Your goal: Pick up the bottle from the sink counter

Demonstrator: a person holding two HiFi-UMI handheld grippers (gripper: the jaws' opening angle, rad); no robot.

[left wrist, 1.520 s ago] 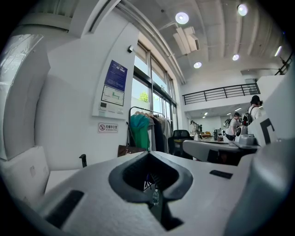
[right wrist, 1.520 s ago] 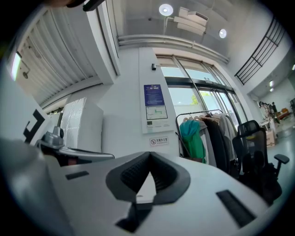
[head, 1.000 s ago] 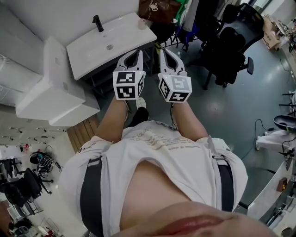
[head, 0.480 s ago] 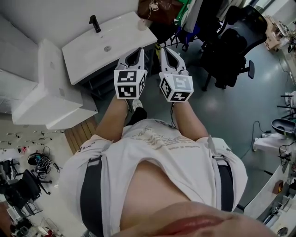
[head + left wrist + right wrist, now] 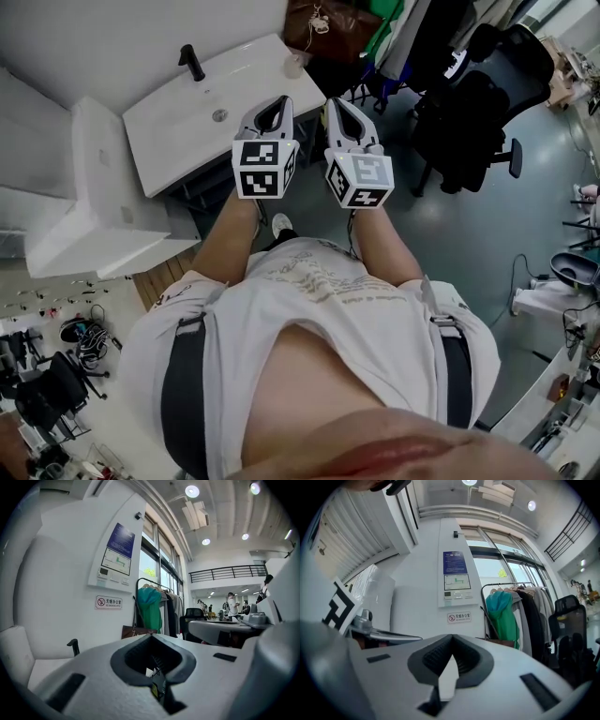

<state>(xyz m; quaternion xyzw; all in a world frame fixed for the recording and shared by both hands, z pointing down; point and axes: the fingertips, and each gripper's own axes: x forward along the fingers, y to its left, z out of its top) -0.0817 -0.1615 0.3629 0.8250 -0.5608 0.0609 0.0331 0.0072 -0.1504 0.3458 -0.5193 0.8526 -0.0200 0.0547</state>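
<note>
A small pale bottle (image 5: 296, 64) stands on the right far corner of the white sink counter (image 5: 253, 89), which also carries a black faucet (image 5: 192, 61). My left gripper (image 5: 284, 101) hangs in the air over the counter's front right edge, shut and empty, a short way short of the bottle. My right gripper (image 5: 334, 101) floats just to its right, off the counter's side, with its tips together and nothing held. In the left gripper view the closed tips (image 5: 151, 637) point over the counter, faucet (image 5: 73, 647) at the left. The right gripper view shows closed tips (image 5: 451, 637) facing the wall.
A brown bag (image 5: 323, 23) and a rack of clothes with a green garment (image 5: 382, 33) stand right behind the counter. A black office chair (image 5: 469, 103) stands to the right. White boxy units (image 5: 89, 187) adjoin the counter on the left. Under the grippers is grey floor.
The view has shifted a little toward the sink counter, which now looks slightly nearer. Both grippers stay side by side, shut, and have crept a bit forward.
</note>
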